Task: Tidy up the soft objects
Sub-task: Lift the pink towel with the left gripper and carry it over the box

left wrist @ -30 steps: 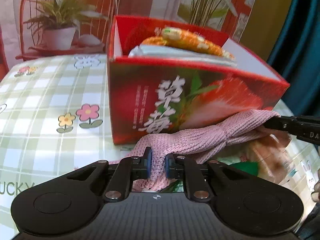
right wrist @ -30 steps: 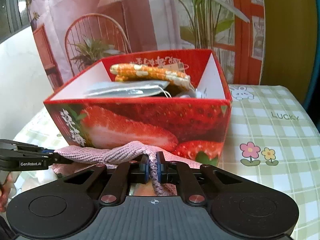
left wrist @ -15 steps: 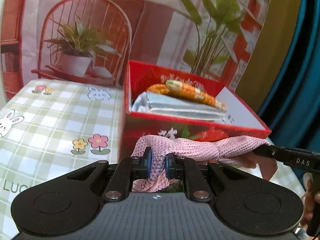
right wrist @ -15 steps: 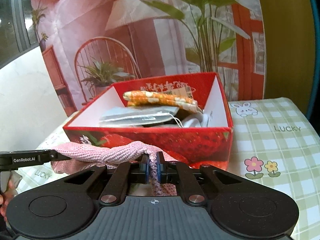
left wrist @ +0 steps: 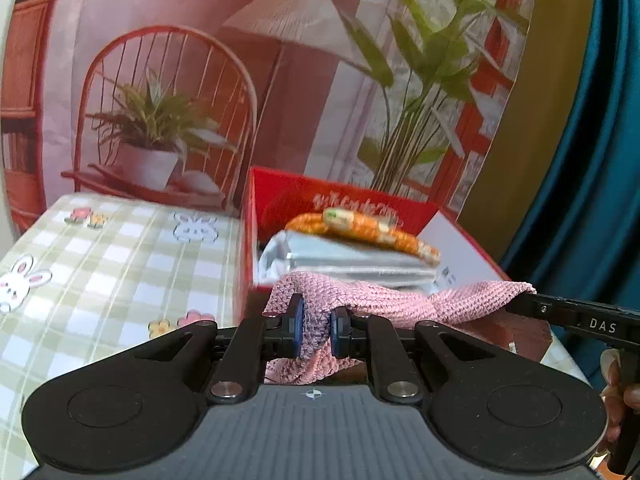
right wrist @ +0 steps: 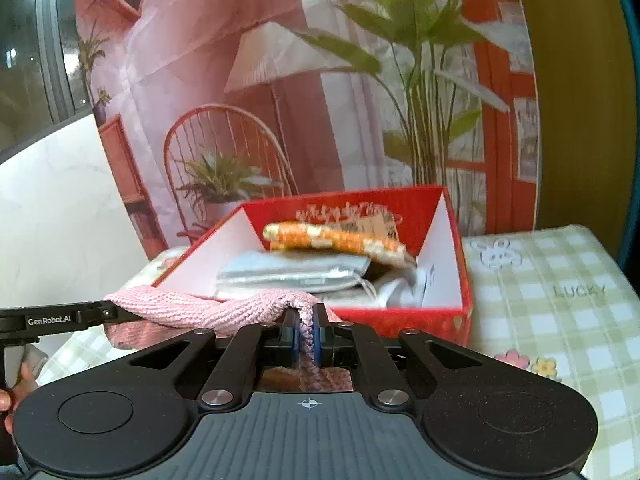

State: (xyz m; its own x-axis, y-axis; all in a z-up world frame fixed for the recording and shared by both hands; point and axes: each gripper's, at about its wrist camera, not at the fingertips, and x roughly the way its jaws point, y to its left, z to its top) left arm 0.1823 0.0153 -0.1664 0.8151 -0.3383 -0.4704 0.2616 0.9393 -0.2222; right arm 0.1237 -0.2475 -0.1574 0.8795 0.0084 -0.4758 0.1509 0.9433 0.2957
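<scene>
Rising since a second ago, the pink knitted cloth (left wrist: pixel 384 304) now hangs level with the near rim of the red box (right wrist: pixel 456 280), no longer in front of its wall. The left gripper (left wrist: pixel 314 330) and right gripper (right wrist: pixel 307 338) each pinch one end, jaws nearly closed. Lowering it inside onto the orange and grey items looks next.

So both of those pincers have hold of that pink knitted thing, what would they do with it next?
Probably carry it forward over the red box and lower it. Both the left hand-held gripper and the right hand-held gripper pinch the pink knitted cloth, stretched level with the box's near rim, above the folded items inside.
</scene>
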